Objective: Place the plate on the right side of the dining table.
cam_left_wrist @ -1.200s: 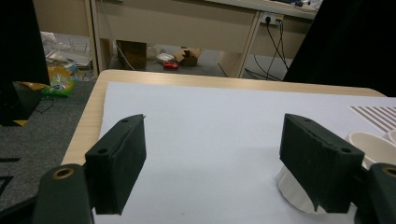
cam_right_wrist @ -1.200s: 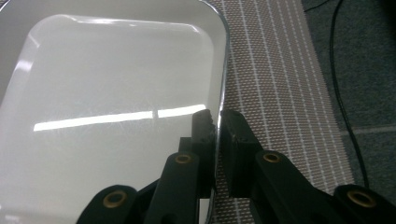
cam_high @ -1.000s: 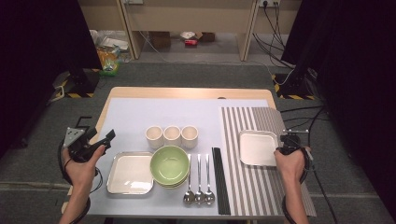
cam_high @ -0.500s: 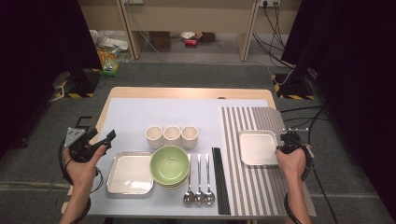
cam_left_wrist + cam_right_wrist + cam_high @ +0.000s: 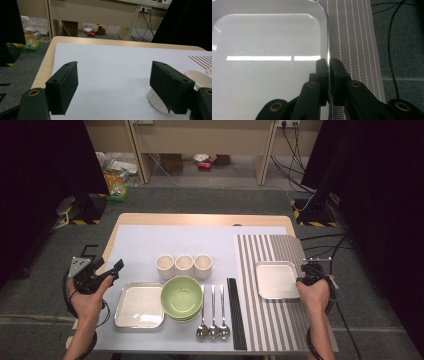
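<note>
Tray (image 5: 276, 279): on the striped mat (image 5: 272, 320), near the bench's right edge.
Right gripper (image 5: 328, 62): jaws pinching its right rim.
Left gripper (image 5: 113, 86): jaws spread, empty, well apart.

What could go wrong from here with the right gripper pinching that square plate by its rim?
The right gripper is shut on only the thin right edge of the square plate, so the glossy rim may slip out, or the plate may sag and tilt once lifted. Dragging it instead could ruck the striped placemat underneath. The left gripper stands open by the cups, offering no support.
</note>
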